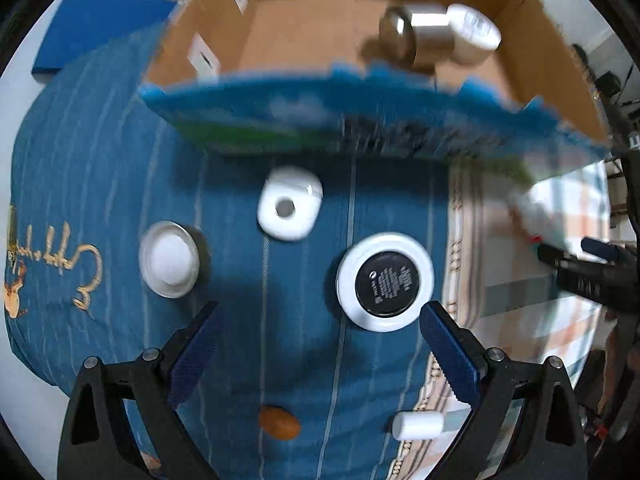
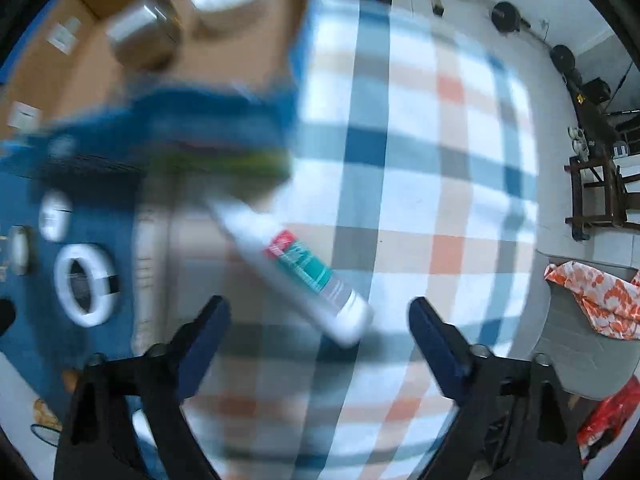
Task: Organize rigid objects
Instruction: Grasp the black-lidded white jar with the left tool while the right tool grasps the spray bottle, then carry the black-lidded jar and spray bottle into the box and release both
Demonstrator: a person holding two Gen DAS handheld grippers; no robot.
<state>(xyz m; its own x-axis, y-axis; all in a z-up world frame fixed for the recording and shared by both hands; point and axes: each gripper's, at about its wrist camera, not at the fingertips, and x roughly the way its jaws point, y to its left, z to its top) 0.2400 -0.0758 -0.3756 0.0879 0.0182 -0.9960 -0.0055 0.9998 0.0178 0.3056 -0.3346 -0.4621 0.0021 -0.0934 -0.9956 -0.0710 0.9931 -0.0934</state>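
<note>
My left gripper point(image 1: 320, 328) is open and empty above the blue cloth point(image 1: 100, 140). Just ahead of its right finger lies a round white jar with a black centre point(image 1: 385, 281). A white square container point(image 1: 290, 209) and a white-lidded tin point(image 1: 169, 259) lie further out. An open cardboard box point(image 1: 304, 36) holds a silver can point(image 1: 416, 36) and a white jar point(image 1: 474, 34). My right gripper point(image 2: 318, 324) is open and empty over the plaid blanket point(image 2: 420, 160), with a white tube with a teal label point(image 2: 304, 272) lying just ahead between its fingers. The tube point(image 1: 536, 216) and right gripper point(image 1: 584, 272) show in the left view.
A small orange object point(image 1: 279, 423) and a small white cylinder point(image 1: 418, 425) lie near my left gripper. A blue board point(image 1: 92, 24) lies beyond the cloth. In the right wrist view the box point(image 2: 132, 60) is far left, a wooden chair point(image 2: 600, 192) and orange-patterned fabric point(image 2: 600, 300) at right.
</note>
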